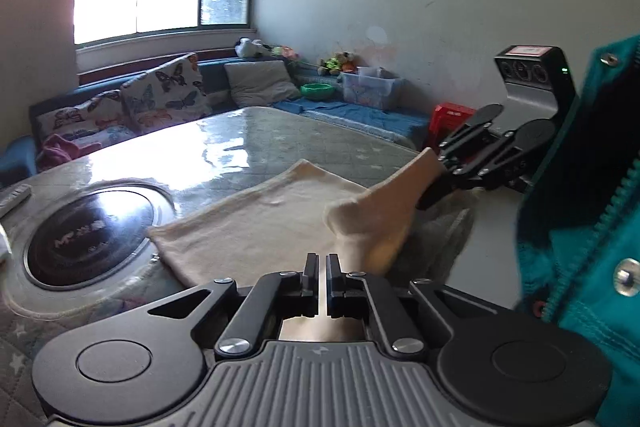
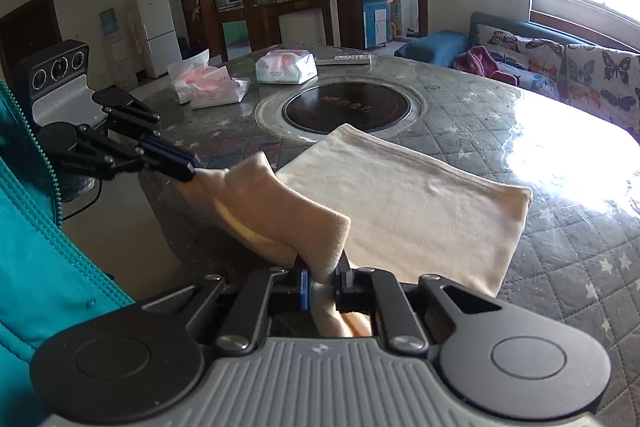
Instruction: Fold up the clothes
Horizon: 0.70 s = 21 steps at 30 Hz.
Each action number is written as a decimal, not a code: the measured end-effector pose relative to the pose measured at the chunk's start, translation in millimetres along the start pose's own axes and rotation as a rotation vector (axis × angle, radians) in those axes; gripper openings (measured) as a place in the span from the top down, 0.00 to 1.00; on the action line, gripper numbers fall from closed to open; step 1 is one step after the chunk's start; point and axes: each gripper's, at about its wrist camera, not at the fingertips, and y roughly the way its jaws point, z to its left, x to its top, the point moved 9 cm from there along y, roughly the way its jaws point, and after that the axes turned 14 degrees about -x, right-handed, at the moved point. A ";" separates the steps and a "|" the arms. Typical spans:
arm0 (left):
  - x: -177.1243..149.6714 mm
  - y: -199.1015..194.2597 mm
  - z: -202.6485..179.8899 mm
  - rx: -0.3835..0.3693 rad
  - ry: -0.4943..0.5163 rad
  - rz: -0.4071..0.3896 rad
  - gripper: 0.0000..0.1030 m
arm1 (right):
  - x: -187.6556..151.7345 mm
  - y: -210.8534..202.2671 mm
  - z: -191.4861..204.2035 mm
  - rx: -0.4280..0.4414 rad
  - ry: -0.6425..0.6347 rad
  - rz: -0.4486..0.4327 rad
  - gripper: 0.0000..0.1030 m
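Observation:
A cream cloth (image 1: 256,227) lies partly folded on the round table (image 1: 280,135), its near edge lifted off the table's edge. My left gripper (image 1: 323,273) is shut on one corner of that edge; the right wrist view shows it (image 2: 192,167) pinching the cloth. My right gripper (image 2: 322,281) is shut on the other corner of the cloth (image 2: 400,203); the left wrist view shows it (image 1: 434,183) holding the raised corner. Both grippers hang near the table's edge, the cloth stretched between them.
A round black cooktop (image 2: 346,107) is set in the table's middle, beyond the cloth. Tissue packs (image 2: 286,67) and a remote (image 2: 344,59) lie at the far side. A sofa with butterfly cushions (image 1: 160,99) stands behind. My teal jacket (image 1: 592,227) is close.

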 end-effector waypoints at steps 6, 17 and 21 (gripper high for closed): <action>24.2 3.6 38.3 -0.037 -0.132 -0.060 0.97 | 22.7 22.7 -14.1 0.004 0.015 -0.007 0.90; -4.0 -0.2 6.7 -0.089 -0.113 -0.017 0.46 | 38.3 46.5 -33.9 -0.015 0.057 -0.004 0.90; -10.9 -0.4 1.1 -0.101 -0.119 -0.028 0.39 | 39.2 45.7 -33.4 -0.020 0.055 -0.008 0.90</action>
